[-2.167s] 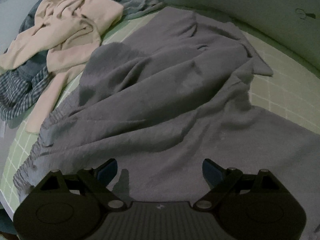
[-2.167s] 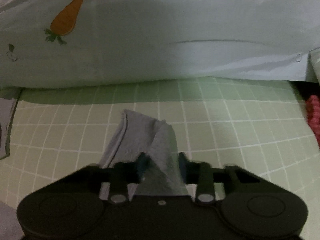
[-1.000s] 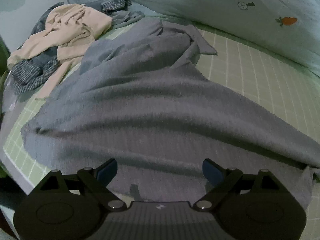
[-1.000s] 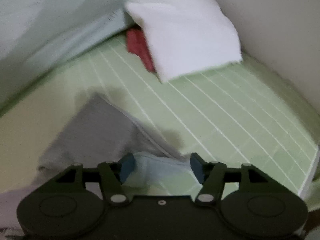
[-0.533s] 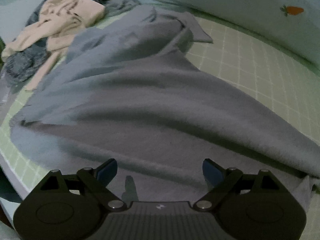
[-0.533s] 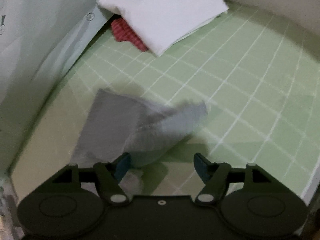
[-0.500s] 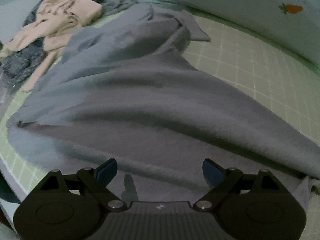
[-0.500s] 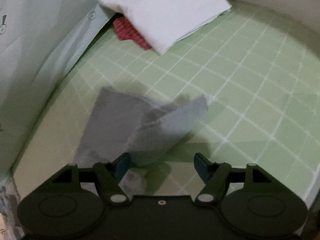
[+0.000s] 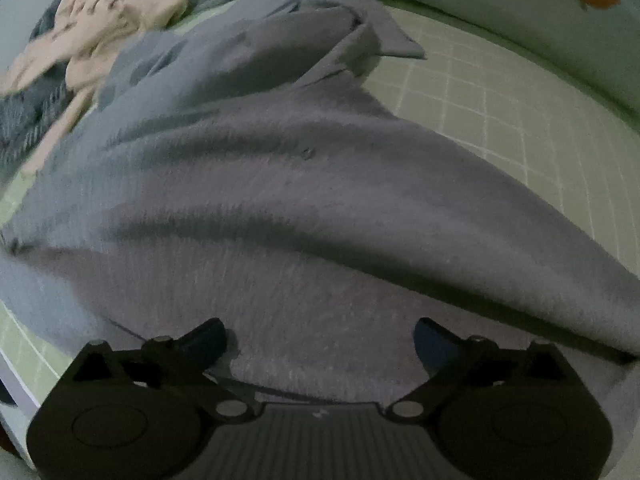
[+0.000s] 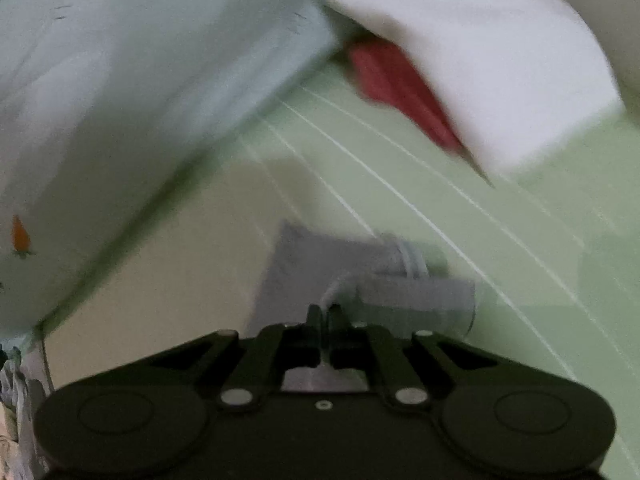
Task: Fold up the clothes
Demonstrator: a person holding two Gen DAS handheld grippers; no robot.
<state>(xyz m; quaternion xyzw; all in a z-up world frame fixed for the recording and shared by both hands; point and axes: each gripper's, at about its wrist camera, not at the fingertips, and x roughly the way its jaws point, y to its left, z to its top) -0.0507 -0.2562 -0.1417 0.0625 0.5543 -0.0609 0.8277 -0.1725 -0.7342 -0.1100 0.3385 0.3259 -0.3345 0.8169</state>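
Observation:
A large grey garment (image 9: pixel 280 184) lies spread across the green checked bed sheet (image 9: pixel 480 92) and fills most of the left wrist view. My left gripper (image 9: pixel 320 340) is open, low over the garment's near edge, with nothing between its fingers. In the right wrist view my right gripper (image 10: pixel 325 314) is shut on a corner of the grey garment (image 10: pixel 360 272), which sticks out ahead of the fingers over the sheet (image 10: pixel 520 280). This view is blurred.
A beige garment (image 9: pixel 108 20) and dark striped clothes (image 9: pixel 28 112) are piled at the far left. A pale quilt with carrot prints (image 10: pixel 100 100) runs along the back. A folded white cloth (image 10: pixel 480 52) lies on a red one (image 10: pixel 396 80).
My right gripper has closed on the grey garment's corner, having been open over it half a second ago, and its view has swung. My left gripper has moved closer to the garment, still open.

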